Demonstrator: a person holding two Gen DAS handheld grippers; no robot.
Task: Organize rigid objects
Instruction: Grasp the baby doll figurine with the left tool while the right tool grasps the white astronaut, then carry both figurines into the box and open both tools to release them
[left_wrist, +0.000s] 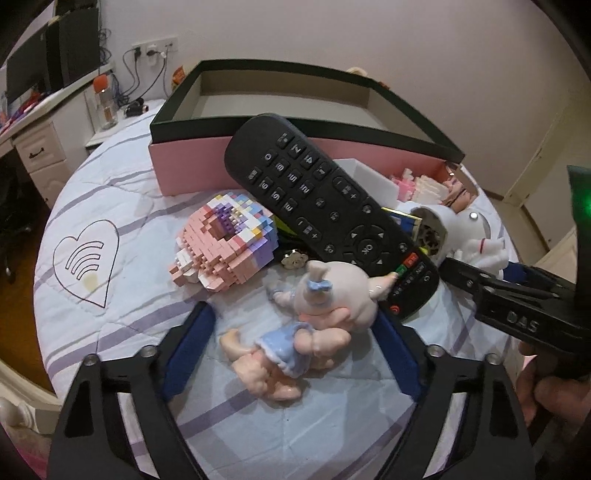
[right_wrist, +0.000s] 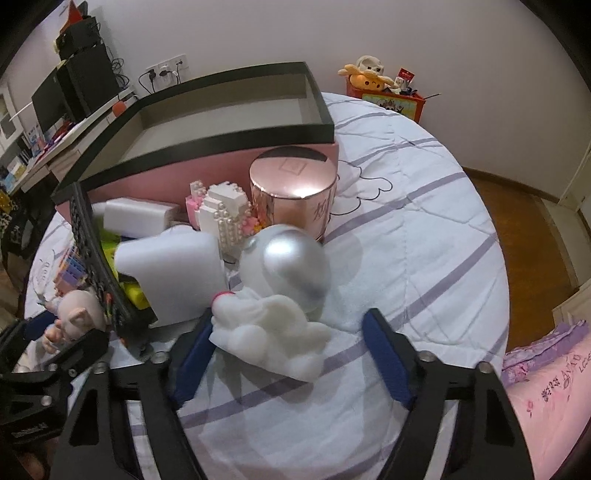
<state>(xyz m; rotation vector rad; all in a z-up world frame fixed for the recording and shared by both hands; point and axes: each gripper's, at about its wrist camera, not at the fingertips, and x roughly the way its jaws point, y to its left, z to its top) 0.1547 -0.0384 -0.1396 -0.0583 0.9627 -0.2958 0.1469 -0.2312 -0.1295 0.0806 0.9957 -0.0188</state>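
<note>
A pile of rigid objects lies on the bed before a pink box with a black rim (left_wrist: 184, 173) (right_wrist: 229, 136), open and empty. My left gripper (left_wrist: 295, 317) is open, its fingers either side of a pink figurine in a blue dress (left_wrist: 295, 332). A black remote (left_wrist: 325, 206) leans over the pile. A pink block model (left_wrist: 229, 243) lies to the left. My right gripper (right_wrist: 288, 325) is open around a white astronaut figure with a silver helmet (right_wrist: 288, 277), its body between the fingers. The right gripper (left_wrist: 476, 280) also shows in the left wrist view.
A rose-gold round tin (right_wrist: 295, 192), a white bead-and-block model (right_wrist: 221, 214) and white foam blocks (right_wrist: 173, 266) stand by the box. A desk with monitors (left_wrist: 37, 74) is at far left. A pink pillow (right_wrist: 546, 398) lies at right; wood floor (right_wrist: 517, 221) lies beyond the bed.
</note>
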